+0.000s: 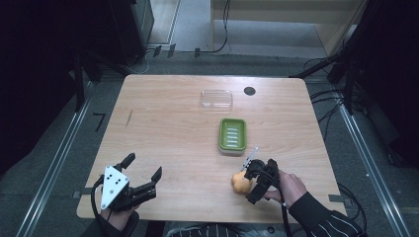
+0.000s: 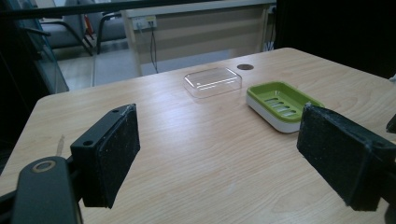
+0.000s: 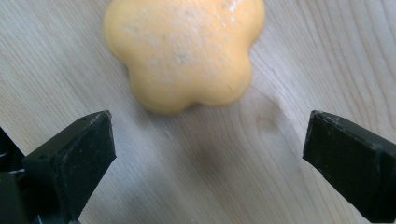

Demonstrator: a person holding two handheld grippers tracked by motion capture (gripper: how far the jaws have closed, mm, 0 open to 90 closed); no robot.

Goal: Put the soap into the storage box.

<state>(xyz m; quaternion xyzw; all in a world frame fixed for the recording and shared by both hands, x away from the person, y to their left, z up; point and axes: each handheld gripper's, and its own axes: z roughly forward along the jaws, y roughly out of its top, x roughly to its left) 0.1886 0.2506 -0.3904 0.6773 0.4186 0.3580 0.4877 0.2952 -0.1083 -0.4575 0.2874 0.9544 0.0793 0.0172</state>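
With its jaws spread wide and empty, the right gripper (image 3: 208, 154) hangs just over the flower-shaped yellow soap (image 3: 184, 51) lying on the wooden table (image 1: 168, 133) near its front edge. Looks solid but slick, so pinch across the lobed sides; the left gripper (image 1: 143, 170) sits wide and empty too.

light wood table (image 1: 163, 128), grey floor (image 1: 197, 19); chairs (image 2: 70, 32), trailing cables (image 1: 225, 29)

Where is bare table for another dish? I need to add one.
The wide stretch left of the clear lid and green soap dish is bare. Crowded: near right, where the right hand-held gripper hovers by the yellow soap.
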